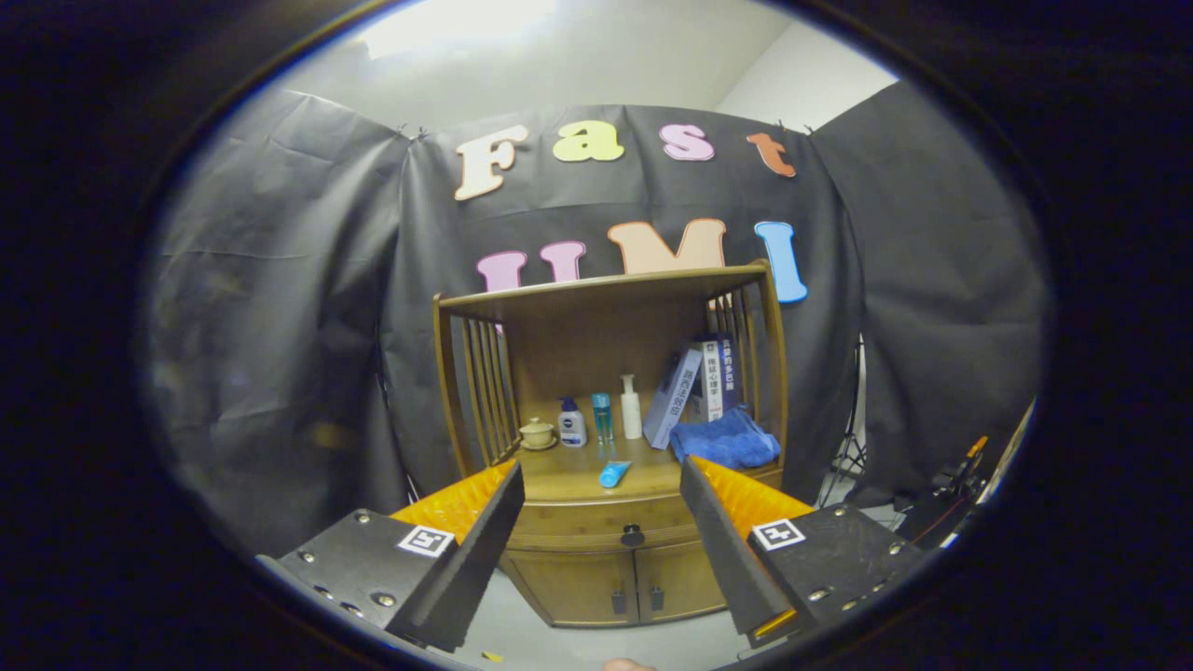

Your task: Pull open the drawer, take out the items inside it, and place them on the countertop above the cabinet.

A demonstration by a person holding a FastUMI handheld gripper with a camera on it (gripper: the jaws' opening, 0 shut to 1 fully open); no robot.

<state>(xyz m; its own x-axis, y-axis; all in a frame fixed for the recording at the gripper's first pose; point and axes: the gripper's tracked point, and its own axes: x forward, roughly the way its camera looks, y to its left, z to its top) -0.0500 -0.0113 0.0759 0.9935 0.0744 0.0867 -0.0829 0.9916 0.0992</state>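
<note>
A wooden cabinet [559, 596] stands against the booth wall, some way beyond my fingers. Its drawer [582, 527] is closed, and its dark round knob [632, 536] shows between my fingers. On the countertop [559, 477] above the drawer lie a blue tube [613, 474] and a folded blue towel [727, 438]. Behind them stand a small lidded cup [537, 432], a white and blue bottle [571, 424], a clear blue bottle [602, 417], a white pump bottle [631, 407] and leaning books [694, 387]. My gripper [601, 485] is open and holds nothing.
Two small cabinet doors [634, 582] with dark handles sit below the drawer. Slatted wooden sides [485, 391] and a top board [606, 289] frame the countertop. A tripod leg [850, 447] and dark equipment [951, 494] stand on the floor at the right.
</note>
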